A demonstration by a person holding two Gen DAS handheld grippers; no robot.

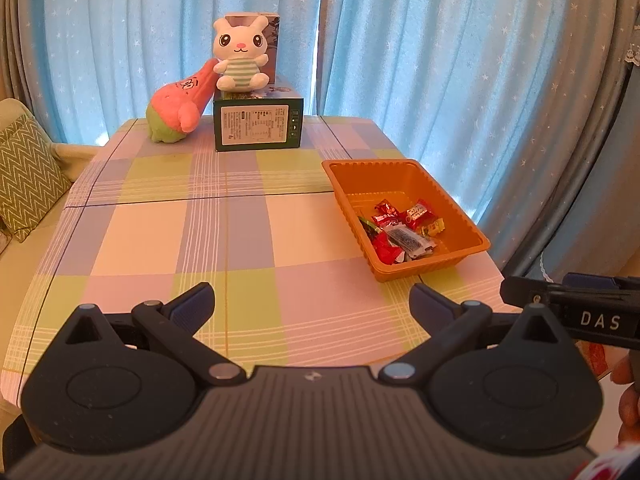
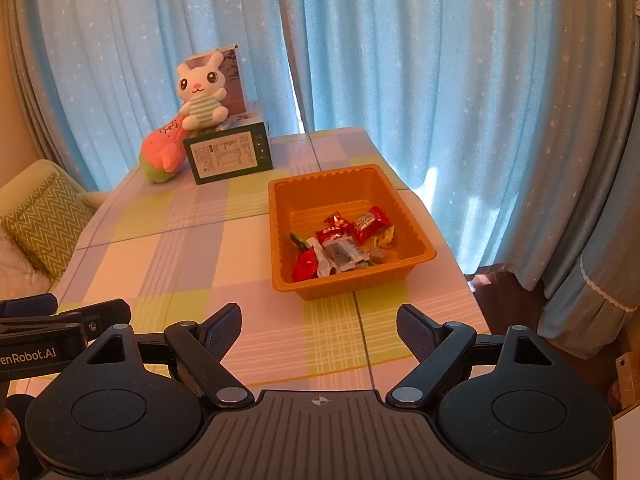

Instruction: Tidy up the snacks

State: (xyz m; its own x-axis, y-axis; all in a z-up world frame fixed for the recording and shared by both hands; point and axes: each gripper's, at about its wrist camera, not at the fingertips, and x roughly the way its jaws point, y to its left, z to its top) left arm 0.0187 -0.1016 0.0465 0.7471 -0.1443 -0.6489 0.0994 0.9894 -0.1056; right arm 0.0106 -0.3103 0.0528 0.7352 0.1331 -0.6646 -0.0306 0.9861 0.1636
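Observation:
An orange plastic tray sits on the right side of the checked table. Several wrapped snacks lie in its near half, most in red wrappers, one in clear and one in yellow. My left gripper hovers over the table's near edge, to the left of the tray, open with nothing between its fingers. Just in front of the tray, my right gripper is also open and empty. Each gripper's side shows at the edge of the other's view.
At the table's far end a green box carries a white rabbit plush; a pink plush leans on it. Blue curtains hang behind. A sofa with a zigzag cushion stands left.

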